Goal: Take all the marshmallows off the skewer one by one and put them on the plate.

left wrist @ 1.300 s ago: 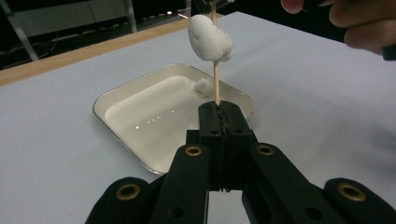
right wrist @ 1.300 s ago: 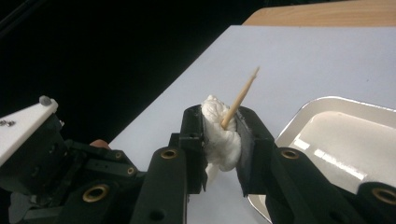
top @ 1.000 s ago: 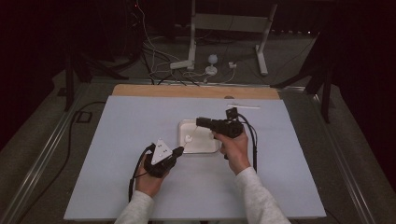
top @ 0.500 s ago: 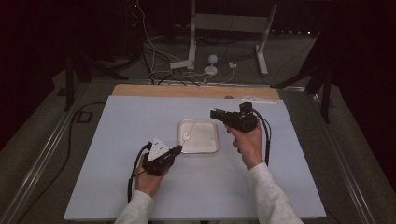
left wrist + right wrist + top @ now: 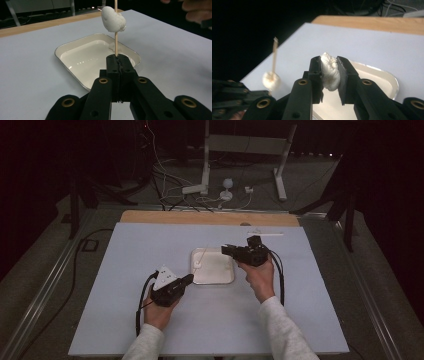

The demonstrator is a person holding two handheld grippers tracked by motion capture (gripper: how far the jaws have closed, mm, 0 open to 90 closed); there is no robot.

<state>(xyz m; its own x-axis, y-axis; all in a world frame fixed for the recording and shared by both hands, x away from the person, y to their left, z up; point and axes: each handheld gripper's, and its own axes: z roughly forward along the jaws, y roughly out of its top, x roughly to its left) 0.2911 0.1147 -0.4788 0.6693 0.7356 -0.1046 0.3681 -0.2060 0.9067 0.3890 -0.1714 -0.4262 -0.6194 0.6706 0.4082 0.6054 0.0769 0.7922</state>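
Left gripper (image 5: 186, 279) clamped on a wooden skewer (image 5: 116, 43), one marshmallow (image 5: 113, 19) already threaded, held over the white tray (image 5: 227, 279). Right gripper (image 5: 329, 72) pinches a second marshmallow (image 5: 330, 73) above the tray. Likely next: line it up with the skewer tip and push on. Pale blue tabletop (image 5: 115, 270); dark room, cables (image 5: 170, 185) behind.

Dark lab, floor cables (image 5: 175, 182), metal stand (image 5: 245, 150), padded table (image 5: 125, 255)
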